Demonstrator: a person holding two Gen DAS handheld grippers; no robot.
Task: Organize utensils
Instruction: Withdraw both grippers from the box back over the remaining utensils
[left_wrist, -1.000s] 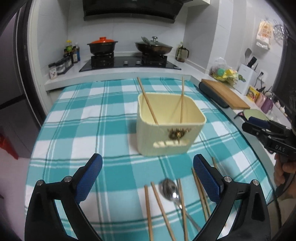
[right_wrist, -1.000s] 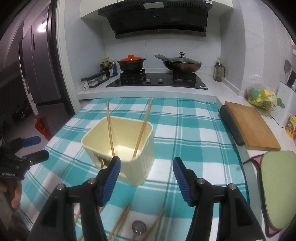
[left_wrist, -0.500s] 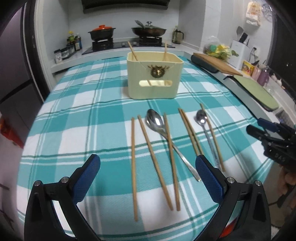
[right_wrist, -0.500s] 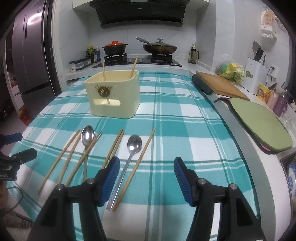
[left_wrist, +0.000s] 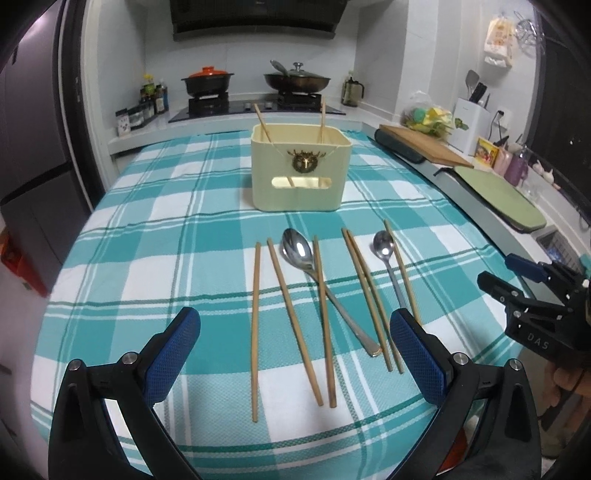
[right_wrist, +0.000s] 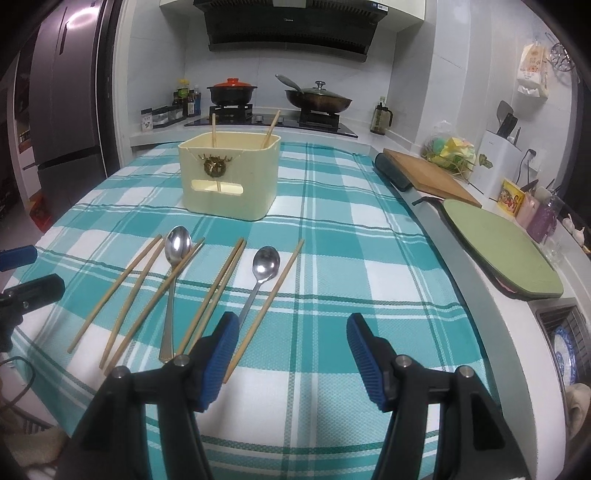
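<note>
A cream utensil box stands on the teal checked tablecloth with two chopsticks leaning inside it; it also shows in the right wrist view. Several wooden chopsticks and two steel spoons, a large one and a small one, lie in a row in front of the box. My left gripper is open and empty above the near ends of the utensils. My right gripper is open and empty, just right of the rightmost chopstick and the small spoon.
A stove with an orange-lidded pot and a wok stands at the back. A wooden cutting board and a green mat lie on the counter to the right. The table's edge is near both grippers.
Both grippers have pulled back and down from the box to the table's near edge, so the row of chopsticks and spoons has come into view. Both stay open.
</note>
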